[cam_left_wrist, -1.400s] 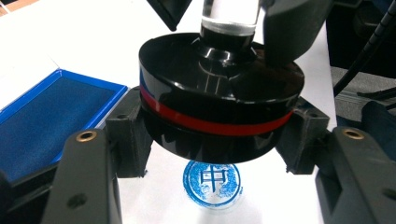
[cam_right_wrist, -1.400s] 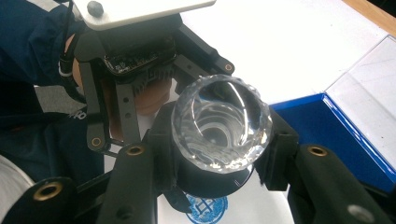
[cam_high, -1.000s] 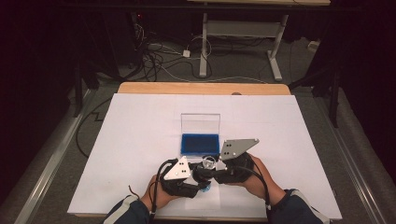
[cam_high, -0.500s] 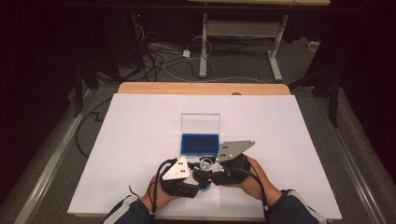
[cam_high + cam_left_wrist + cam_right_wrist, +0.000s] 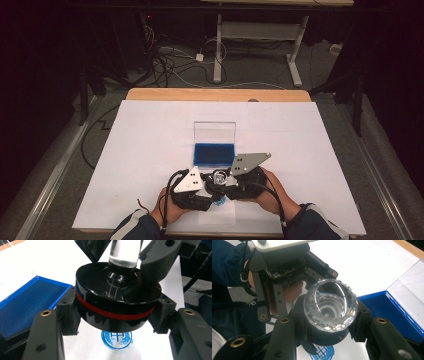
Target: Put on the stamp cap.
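A round black stamp (image 5: 116,306) with a thin red band around its body and a clear faceted handle (image 5: 330,306) hangs just above a sheet of white paper (image 5: 300,150), near the front edge of the desk (image 5: 215,94). Directly beneath it a round blue imprint (image 5: 117,339) is already printed on the paper, so the stamping itself looks done and the step in hand appears to be lifting the stamp away. The left gripper (image 5: 113,315) has its jaws clenched on the two sides of the black body, seen plainly in the left gripper view. The right gripper (image 5: 329,322) comes in from the opposite side, and its jaws appear to be grasping the stamp higher up, around the neck below the clear handle. In the high view both grippers meet over the stamp, each held in a hand (image 5: 167,207), with sleeves coming in from the bottom edge. Just beyond the stamp lies an open blue ink pad (image 5: 214,153) with its clear lid (image 5: 215,132) standing upright behind it. The next move probably calls for raising the stamp straight up, without sliding it sideways, so the fresh ink does not smear, and then either carrying it back to the ink pad for more ink or setting it down on a bare part of the paper
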{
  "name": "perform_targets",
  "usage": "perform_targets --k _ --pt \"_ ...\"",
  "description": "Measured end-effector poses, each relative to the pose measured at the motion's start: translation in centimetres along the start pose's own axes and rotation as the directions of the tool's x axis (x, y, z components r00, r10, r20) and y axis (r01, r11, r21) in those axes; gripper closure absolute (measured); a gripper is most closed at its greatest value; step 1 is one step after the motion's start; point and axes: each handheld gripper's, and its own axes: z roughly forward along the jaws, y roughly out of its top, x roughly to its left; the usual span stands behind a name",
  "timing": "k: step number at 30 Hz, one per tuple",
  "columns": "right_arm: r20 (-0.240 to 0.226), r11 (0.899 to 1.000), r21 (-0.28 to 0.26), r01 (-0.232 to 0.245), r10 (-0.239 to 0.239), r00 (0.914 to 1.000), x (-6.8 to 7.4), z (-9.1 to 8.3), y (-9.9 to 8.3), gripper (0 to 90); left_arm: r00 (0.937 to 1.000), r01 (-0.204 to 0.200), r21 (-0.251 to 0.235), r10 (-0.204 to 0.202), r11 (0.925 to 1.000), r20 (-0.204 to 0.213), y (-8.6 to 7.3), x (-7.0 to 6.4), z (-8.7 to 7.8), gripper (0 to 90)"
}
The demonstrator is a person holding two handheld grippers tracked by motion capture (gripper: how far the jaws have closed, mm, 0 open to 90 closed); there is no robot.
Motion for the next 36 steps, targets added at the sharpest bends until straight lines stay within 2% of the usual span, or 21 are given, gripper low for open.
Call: perform_targets --k 5,11,26,34,36 --pt "-0.001 1.000 0.017 0.008 -0.008 1.0000 0.1 0.2 0.0 57.2 1.0000 -0.004 0.010 0.004 0.9999 -0.005 -0.1 -0.1 0.2 35.0" --pt "-0.010 1.000 0.011 -0.007 0.007 0.9999 0.0 0.2 0.0 57.2 0.9998 -0.017 0.010 0.017 0.9998 -0.006 0.0 -0.3 0.3 33.2" --pt "-0.014 1.000 0.012 -0.018 0.018 0.9997 -0.2 0.1 0.0 57.2 0.9999 -0.015 0.026 0.015 0.9995 -0.002 -0.1 -0.2 0.6 26.1" --pt "-0.002 1.000 0.005 -0.019 0.019 0.9998 -0.5 -0.6 0.1 57.2 0.9989 -0.033 0.041 0.034 0.9986 -0.031 -0.2 0.0 0.1 18.5" --pt "0.006 1.000 0.002 -0.016 0.016 0.9999 -0.6 -0.9 0.1 57.2 0.9974 -0.044 0.050 0.047 0.9978 -0.055 -0.3 0.0 -0.2 17.2"
